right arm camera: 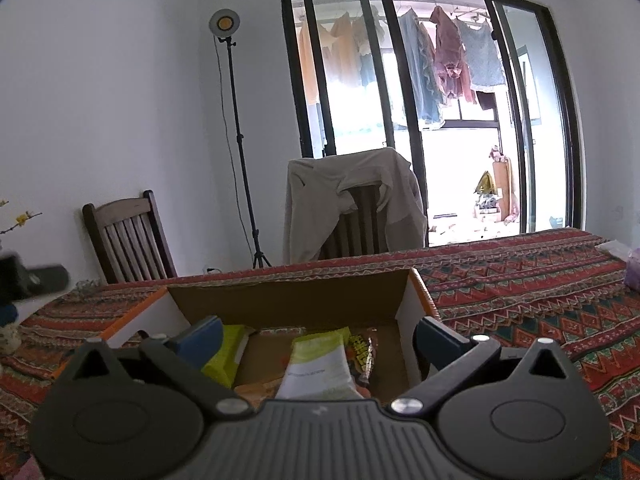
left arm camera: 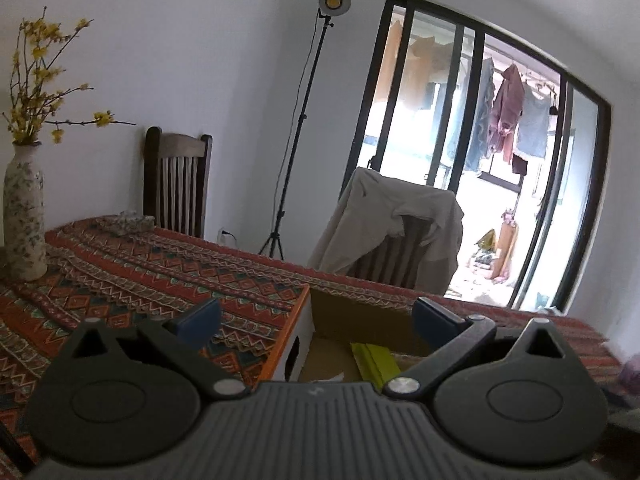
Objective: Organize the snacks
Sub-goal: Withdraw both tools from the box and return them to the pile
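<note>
Stretching across both views: a surface draped in a red, orange and teal zigzag-patterned cloth. Sitting open on it, near its far edge: a cardboard box with white and orange outer walls. Lying inside the box in the right wrist view: a lime-green packet leaning at the left wall, a white-and-green snack pouch in the middle, and a dark wrapped bar with yellow lettering touching the pouch's right side. Showing in the left wrist view: only a strip of the lime-green packet on the box floor.

Hovering over the near edge of the box: the right claw, spread fully wide, blue pads apart, gripping nothing, the snacks lying below and between them. Hanging at the box's left wall: the left claw, likewise released and empty, one pad over the cloth, the other over the box.

Standing at the far left of the surface: a floral vase holding yellow-blossomed twigs. Waiting behind the surface: two wooden chairs, one bare, one draped with a beige garment.
</note>
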Demonstrator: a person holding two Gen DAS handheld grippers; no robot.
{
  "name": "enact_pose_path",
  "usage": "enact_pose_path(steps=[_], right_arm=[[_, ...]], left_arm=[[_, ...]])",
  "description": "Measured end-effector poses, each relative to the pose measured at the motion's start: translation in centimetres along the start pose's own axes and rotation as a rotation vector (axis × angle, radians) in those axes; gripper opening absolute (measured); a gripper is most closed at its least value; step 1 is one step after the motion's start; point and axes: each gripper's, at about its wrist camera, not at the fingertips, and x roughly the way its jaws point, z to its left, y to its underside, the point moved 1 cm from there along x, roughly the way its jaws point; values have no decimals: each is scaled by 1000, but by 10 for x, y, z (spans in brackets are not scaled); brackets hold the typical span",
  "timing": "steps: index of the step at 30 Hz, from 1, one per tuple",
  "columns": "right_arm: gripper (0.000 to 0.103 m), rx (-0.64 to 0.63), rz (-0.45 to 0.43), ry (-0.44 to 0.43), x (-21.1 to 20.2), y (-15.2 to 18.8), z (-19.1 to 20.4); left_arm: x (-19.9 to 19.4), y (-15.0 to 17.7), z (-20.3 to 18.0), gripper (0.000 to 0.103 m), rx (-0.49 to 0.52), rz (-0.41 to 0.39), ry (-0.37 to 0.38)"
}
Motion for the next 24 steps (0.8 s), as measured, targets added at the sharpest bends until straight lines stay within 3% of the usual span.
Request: enact_pose_path(steps=[3,11,14,20,24], right_arm=[[103,10,7,-16,-1,-2,0],[103,-10,4,-61,-8,-5,2],[103,-44,7,-34,-11,-6,10],[103,-94,27,-44,-41,-5,24],[103,-112,87,-39,-63,10,24]], left_arm=[[-17,-3,10,103,-16,5,10],[-56,18,35,103,82,53,-43],[-67,28,45,103,105,82,-58],[-81,51,62,103,91,141,-64],[-86,70,66,103,87,189,-53]])
